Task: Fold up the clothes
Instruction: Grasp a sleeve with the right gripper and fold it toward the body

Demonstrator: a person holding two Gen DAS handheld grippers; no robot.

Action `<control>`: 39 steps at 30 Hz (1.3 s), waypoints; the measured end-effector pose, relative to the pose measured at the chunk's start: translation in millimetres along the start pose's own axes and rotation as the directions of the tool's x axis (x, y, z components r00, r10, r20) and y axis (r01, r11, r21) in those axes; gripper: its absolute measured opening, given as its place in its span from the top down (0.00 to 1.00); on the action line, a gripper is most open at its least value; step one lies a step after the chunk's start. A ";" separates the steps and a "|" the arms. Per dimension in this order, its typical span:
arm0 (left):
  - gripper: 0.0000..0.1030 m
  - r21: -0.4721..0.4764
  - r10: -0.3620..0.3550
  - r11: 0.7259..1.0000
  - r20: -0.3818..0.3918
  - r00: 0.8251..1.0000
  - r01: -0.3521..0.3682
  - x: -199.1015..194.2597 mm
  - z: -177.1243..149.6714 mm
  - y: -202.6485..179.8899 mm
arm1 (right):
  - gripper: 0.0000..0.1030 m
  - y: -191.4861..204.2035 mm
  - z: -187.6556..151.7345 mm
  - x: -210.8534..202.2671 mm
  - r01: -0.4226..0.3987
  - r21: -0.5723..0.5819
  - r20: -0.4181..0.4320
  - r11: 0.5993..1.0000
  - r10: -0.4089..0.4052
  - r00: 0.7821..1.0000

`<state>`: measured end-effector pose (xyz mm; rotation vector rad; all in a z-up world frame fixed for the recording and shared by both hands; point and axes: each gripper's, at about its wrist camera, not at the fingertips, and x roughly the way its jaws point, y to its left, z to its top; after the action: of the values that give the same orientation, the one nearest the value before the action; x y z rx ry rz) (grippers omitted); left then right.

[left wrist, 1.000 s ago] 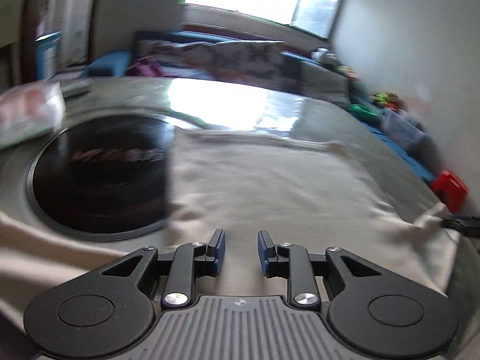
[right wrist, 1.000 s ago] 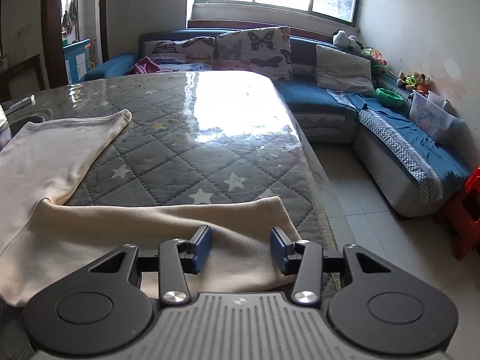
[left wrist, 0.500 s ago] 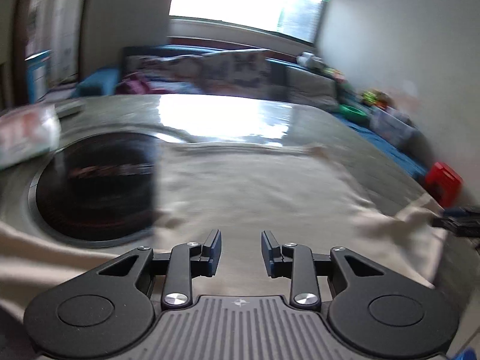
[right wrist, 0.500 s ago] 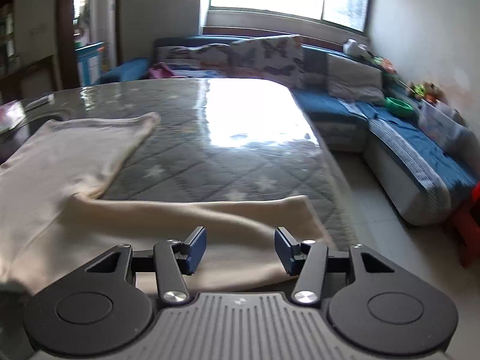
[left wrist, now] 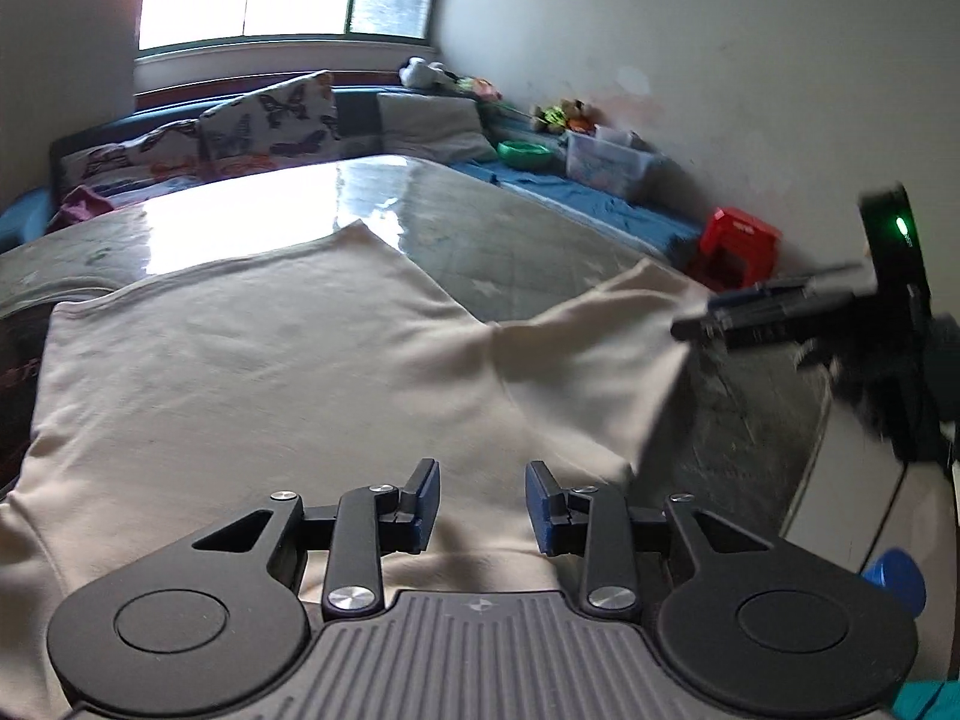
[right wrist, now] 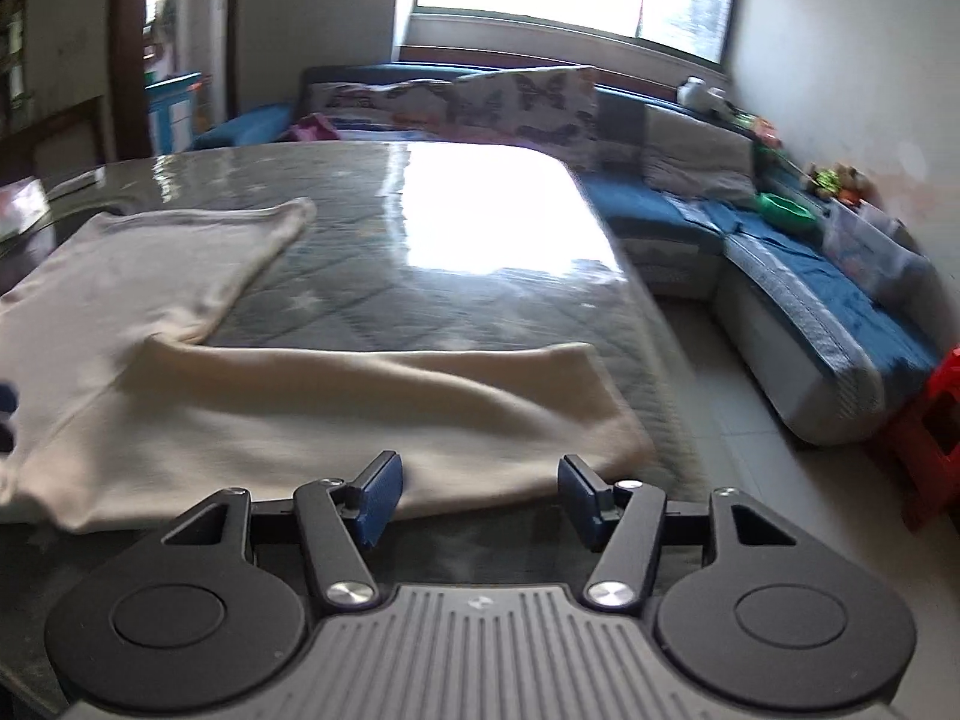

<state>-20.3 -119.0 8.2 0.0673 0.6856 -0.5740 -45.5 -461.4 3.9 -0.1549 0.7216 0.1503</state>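
A cream long-sleeved garment lies spread flat on the quilted grey table. My left gripper is open and empty just above its near edge. The right gripper shows at the right of the left wrist view, at the end of the sleeve. In the right wrist view my right gripper is open and empty, hovering at the near hem of the sleeve, with the garment's body to the left.
A dark round inset lies in the table at the left, partly under the garment. A blue sofa with butterfly cushions runs along the back and right. A red stool stands on the floor to the right. The table's right edge drops to the tiled floor.
The left gripper has swung right, so the garment's body and the right gripper now fill its view. The right gripper has drawn back slightly toward the sleeve's near hem. Both stay open.
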 end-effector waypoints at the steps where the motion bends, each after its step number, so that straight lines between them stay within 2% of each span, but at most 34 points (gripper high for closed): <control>1: 0.67 0.012 -0.005 1.000 -0.007 1.000 0.005 2.2 -1.3 -3.7 | 0.44 -4.3 0.6 1.0 0.014 0.016 -0.001 1.000 -0.014 1.000; 6: 0.64 0.044 -0.004 0.999 -0.014 1.000 0.005 2.5 -6.1 -10.1 | 0.51 -29.0 2.3 8.8 0.083 0.109 -0.015 0.991 -0.081 0.997; 8: 0.64 0.045 -0.004 0.999 -0.014 1.000 0.004 3.0 -6.0 -10.3 | 0.54 -36.6 1.8 11.2 0.068 0.154 -0.019 0.986 -0.066 0.998; 9: 0.64 0.044 -0.003 0.999 -0.015 1.000 0.003 3.4 -5.9 -10.2 | 0.60 -40.3 1.5 12.3 0.059 0.177 -0.021 0.982 -0.056 0.998; 11: 0.64 0.046 0.000 0.999 -0.014 1.000 0.001 3.1 -5.1 -9.9 | 0.66 -43.5 0.9 12.7 0.037 0.210 -0.016 0.977 -0.035 0.999; 17: 0.64 0.033 0.014 0.999 0.010 1.000 -0.014 0.3 1.9 -7.1 | 0.69 -54.3 -2.7 10.4 0.006 0.313 0.011 0.950 -0.010 1.000; 22: 0.64 0.039 0.019 0.999 -0.004 1.000 -0.019 4.2 1.1 -7.4 | 0.69 -52.7 -4.4 9.7 0.012 0.314 0.020 0.949 -0.020 1.000; 23: 0.64 0.041 0.017 0.999 -0.006 1.000 -0.016 4.9 0.5 -8.1 | 0.72 -52.3 -4.7 9.6 0.014 0.313 0.022 0.950 -0.022 1.000; 24: 0.64 0.043 0.015 0.999 -0.006 1.000 -0.015 5.2 0.5 -8.8 | 0.83 -51.9 -5.0 9.5 0.015 0.312 0.024 0.950 -0.024 0.999; 25: 0.64 0.045 0.013 0.999 -0.006 1.000 -0.013 5.5 0.5 -9.5 | 0.88 -51.0 -4.4 10.0 0.013 0.308 0.025 0.951 -0.021 0.999; 27: 0.64 0.049 0.009 0.999 -0.006 1.000 -0.009 6.0 0.5 -10.9 | 0.92 -50.4 -4.0 10.4 0.014 0.305 0.034 0.952 -0.025 0.999; 37: 0.64 0.069 -0.007 0.998 -0.007 1.000 0.007 8.7 0.5 -17.7 | 0.96 -55.3 15.7 -17.6 -0.007 0.327 0.160 0.945 -0.048 0.986; 39: 0.64 0.073 -0.006 0.997 -0.008 1.000 0.006 9.3 0.7 -18.6 | 0.96 -55.9 17.7 -16.8 -0.017 0.335 0.160 0.942 -0.039 0.986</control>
<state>-23.7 -139.3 5.3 0.1357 0.6724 -0.6047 -36.0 -514.1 33.2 0.1788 0.5717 0.0264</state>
